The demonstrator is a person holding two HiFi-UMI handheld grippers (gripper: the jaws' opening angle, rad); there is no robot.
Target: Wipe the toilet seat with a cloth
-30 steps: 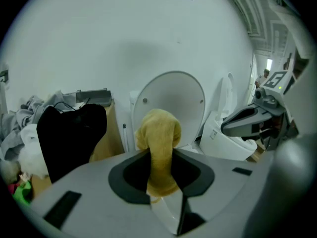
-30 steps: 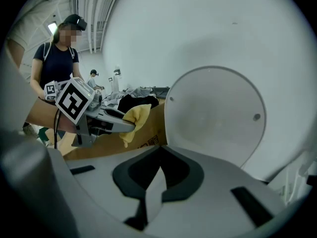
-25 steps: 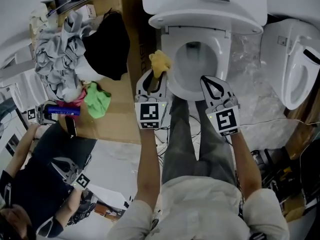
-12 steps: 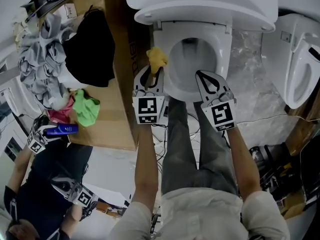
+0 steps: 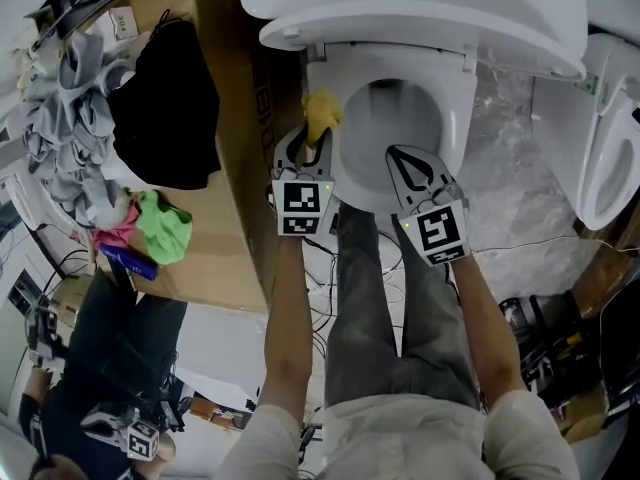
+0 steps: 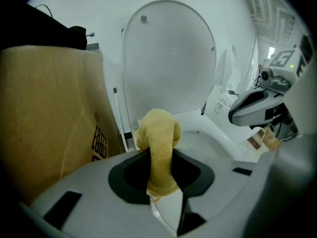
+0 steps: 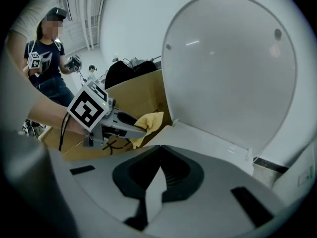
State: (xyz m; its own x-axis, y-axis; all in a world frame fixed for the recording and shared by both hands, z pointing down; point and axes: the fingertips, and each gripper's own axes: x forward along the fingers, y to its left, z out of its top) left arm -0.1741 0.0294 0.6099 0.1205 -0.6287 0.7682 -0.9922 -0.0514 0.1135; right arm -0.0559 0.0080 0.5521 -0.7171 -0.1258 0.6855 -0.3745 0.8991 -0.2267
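A white toilet stands with its lid (image 5: 420,13) raised and its seat (image 5: 455,118) down. My left gripper (image 5: 317,135) is shut on a yellow cloth (image 5: 320,110), which bunches out past the jaws at the seat's left rim. In the left gripper view the cloth (image 6: 158,138) hangs between the jaws in front of the lid (image 6: 168,58). My right gripper (image 5: 398,155) hovers over the seat's front edge, shut and empty. The right gripper view shows its closed jaws (image 7: 159,163), the seat (image 7: 203,135) and the left gripper (image 7: 131,128) with the cloth (image 7: 151,120).
A cardboard box (image 5: 235,168) stands close to the toilet's left side, with black (image 5: 165,98), grey (image 5: 55,98) and green (image 5: 160,226) clothes piled beyond it. A second toilet (image 5: 610,138) is at the right. Another person (image 5: 90,388) holds grippers at lower left. Cables lie on the floor.
The head view has shifted. Both grippers sit slightly further onto the toilet, the cloth still at the left rim. The other person's arms have moved down and left.
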